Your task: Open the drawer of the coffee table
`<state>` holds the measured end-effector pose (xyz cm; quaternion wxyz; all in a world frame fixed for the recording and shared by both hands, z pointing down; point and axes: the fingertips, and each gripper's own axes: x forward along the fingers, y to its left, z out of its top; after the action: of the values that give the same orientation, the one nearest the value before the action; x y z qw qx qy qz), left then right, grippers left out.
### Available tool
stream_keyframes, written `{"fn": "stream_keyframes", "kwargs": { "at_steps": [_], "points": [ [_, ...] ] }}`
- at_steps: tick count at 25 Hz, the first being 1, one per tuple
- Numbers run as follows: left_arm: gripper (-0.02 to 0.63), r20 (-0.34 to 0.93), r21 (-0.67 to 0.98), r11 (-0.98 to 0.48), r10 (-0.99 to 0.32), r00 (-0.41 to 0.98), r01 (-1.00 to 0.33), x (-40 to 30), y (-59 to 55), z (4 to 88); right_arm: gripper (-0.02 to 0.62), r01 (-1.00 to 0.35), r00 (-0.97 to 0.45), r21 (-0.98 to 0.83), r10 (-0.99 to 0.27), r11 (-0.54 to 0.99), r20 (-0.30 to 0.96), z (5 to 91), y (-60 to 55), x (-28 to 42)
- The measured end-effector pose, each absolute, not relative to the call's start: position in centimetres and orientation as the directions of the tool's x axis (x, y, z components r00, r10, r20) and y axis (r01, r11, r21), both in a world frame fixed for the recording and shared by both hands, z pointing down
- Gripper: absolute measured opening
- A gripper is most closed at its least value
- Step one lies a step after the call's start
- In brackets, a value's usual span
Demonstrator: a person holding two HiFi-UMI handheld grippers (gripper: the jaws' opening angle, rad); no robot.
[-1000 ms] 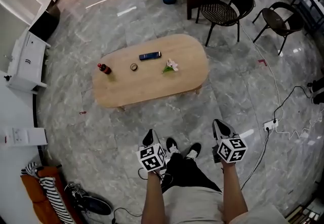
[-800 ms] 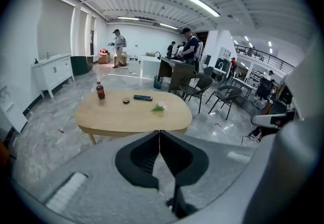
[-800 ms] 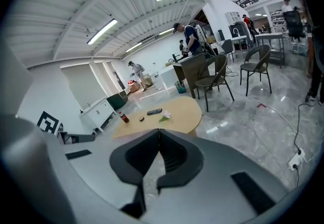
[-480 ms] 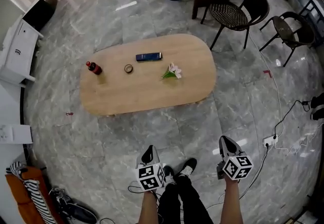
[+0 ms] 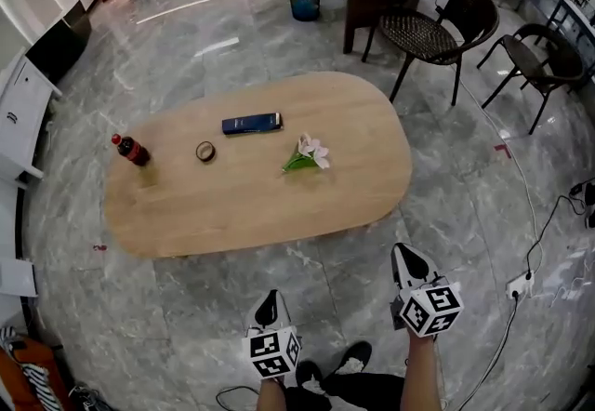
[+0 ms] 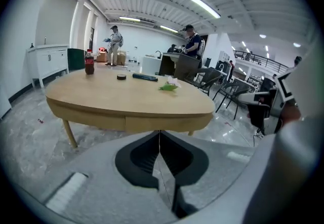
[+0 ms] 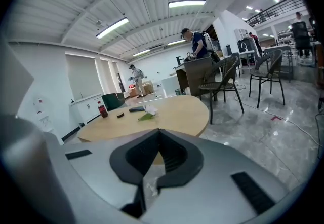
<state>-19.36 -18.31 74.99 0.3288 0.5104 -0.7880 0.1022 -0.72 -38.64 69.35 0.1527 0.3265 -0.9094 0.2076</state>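
Drawer front [image 6: 167, 122] sat flush and shut in the near apron of the oval coffee table [image 5: 232, 205]. The top carried, left to right, a cola bottle [image 5: 130, 150], a small round tin [image 5: 205, 152], a dark flat box [image 5: 251, 124] and a flower [image 5: 307, 155]. Left gripper [image 5: 270, 299] and right gripper [image 5: 402, 256] hung over the floor near the table's front edge, each with jaws pressed together on nothing.

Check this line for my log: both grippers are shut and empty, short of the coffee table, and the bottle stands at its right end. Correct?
No: the head view shows the bottle at the left end of the coffee table. The left gripper and right gripper are shut, empty, short of it.
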Motion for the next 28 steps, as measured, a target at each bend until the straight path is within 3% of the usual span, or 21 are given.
{"fn": "stream_keyframes", "kwargs": {
  "at_steps": [11, 16, 19, 24, 28],
  "points": [
    [0.012, 0.405, 0.121, 0.442, -0.840, -0.362, -0.889, -24.1, -24.4, 82.8, 0.016, -0.598, -0.798, -0.182, -0.558, 0.780, 0.230, 79.9, -43.0, -3.2],
    [0.012, 0.341, 0.086, 0.478, -0.838, -0.425, -0.874, -27.2, -23.7, 84.3, 0.016, -0.573, -0.819, -0.227, -0.559, 0.787, 0.130, 79.6, -45.3, -3.5],
    [0.012, 0.315, 0.060, 0.481, -0.841, -0.440, -0.875, -27.8, -23.4, 84.9, 0.015, -0.585, -0.810, -0.237, -0.571, 0.775, 0.132, 80.4, -46.2, -2.7],
    [0.012, 0.255, 0.030, 0.477, -0.854, -0.454, -0.879, -28.8, -22.9, 84.8, 0.017, -0.564, -0.819, -0.070, -0.547, 0.823, 0.172, 81.4, -45.9, -2.0],
    [0.012, 0.225, 0.028, 0.481, -0.857, -0.463, -0.876, -29.6, -22.5, 84.4, 0.018, -0.540, -0.835, -0.090, -0.519, 0.837, 0.182, 83.2, -46.1, -1.5]
  ]
}}
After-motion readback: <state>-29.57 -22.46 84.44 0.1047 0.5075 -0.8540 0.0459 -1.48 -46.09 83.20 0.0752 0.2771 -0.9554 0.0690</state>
